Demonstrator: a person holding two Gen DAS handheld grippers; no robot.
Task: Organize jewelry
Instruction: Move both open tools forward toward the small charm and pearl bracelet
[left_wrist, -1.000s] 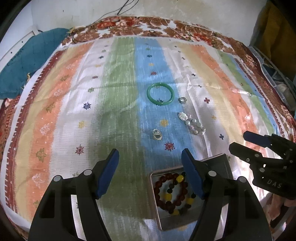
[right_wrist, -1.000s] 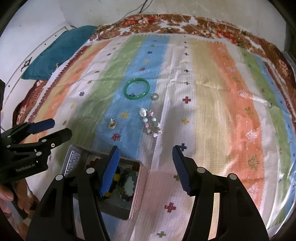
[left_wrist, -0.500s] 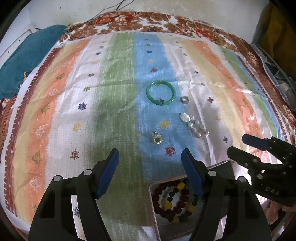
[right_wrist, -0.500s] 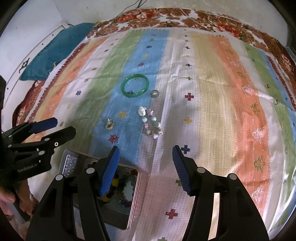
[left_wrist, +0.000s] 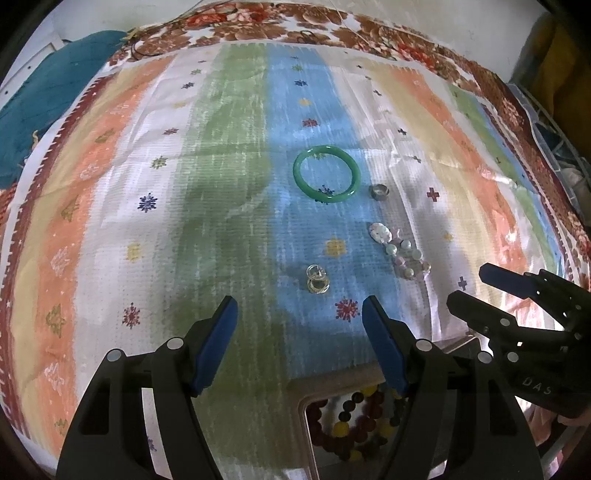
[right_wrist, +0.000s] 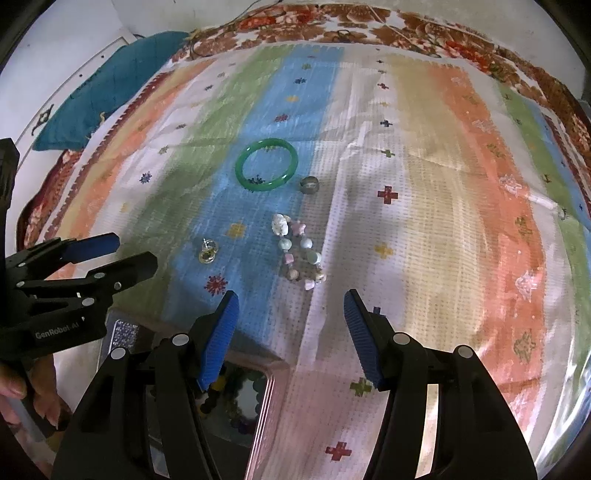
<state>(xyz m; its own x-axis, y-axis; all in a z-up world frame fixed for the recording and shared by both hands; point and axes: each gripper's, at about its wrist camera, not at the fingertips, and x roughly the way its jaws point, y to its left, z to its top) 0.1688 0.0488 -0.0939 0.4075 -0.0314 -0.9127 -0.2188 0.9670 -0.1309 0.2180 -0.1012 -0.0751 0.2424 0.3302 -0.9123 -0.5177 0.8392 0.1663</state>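
Note:
A green bangle (left_wrist: 326, 179) (right_wrist: 266, 169) lies on the blue stripe of the cloth. A silver ring (left_wrist: 379, 192) (right_wrist: 308, 184) sits just right of it. A pale bead bracelet (left_wrist: 400, 253) (right_wrist: 300, 251) lies nearer me, and a pair of clear earrings (left_wrist: 317, 278) (right_wrist: 207, 252) to its left. An open metal tin (left_wrist: 310, 391) (right_wrist: 264, 398) holds a red and yellow bead bracelet (left_wrist: 349, 417). My left gripper (left_wrist: 300, 314) is open and empty, just short of the earrings. My right gripper (right_wrist: 291, 308) is open and empty, just short of the pale bracelet.
The striped cloth (left_wrist: 207, 155) covers a bed with a floral border (left_wrist: 317, 26) at the far edge. A teal cushion (right_wrist: 110, 88) lies at the far left. The right gripper shows at the right of the left wrist view (left_wrist: 476, 286).
Both grippers have moved forward over the cloth, so the jewelry sits closer and the tin has slipped toward the bottom edge. Both stay open.

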